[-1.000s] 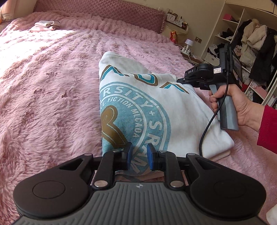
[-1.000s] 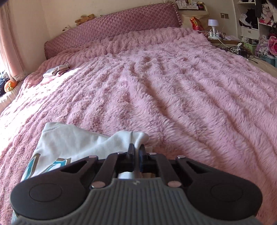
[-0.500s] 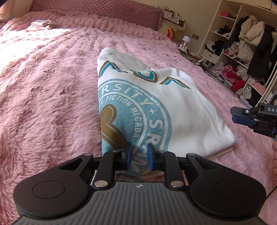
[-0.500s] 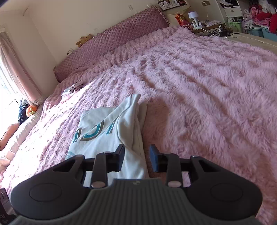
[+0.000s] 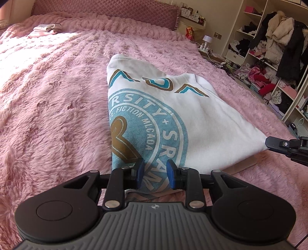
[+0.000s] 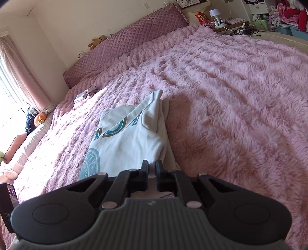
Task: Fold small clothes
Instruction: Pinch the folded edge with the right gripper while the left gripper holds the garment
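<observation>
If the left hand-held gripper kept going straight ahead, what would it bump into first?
Probably the folded white sweatshirt with the blue round print. The left hand-held gripper is open, its blue pads either side of the near hem, though how high it sits above the cloth is unclear.

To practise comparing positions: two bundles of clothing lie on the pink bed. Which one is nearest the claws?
The blue-printed white sweatshirt, right at the left claw and right claw; the small pale bundle lies far off by the headboard.

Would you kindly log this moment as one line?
left gripper: open, at near hem | right gripper: pinching right corner | sweatshirt: folded on bed
</observation>
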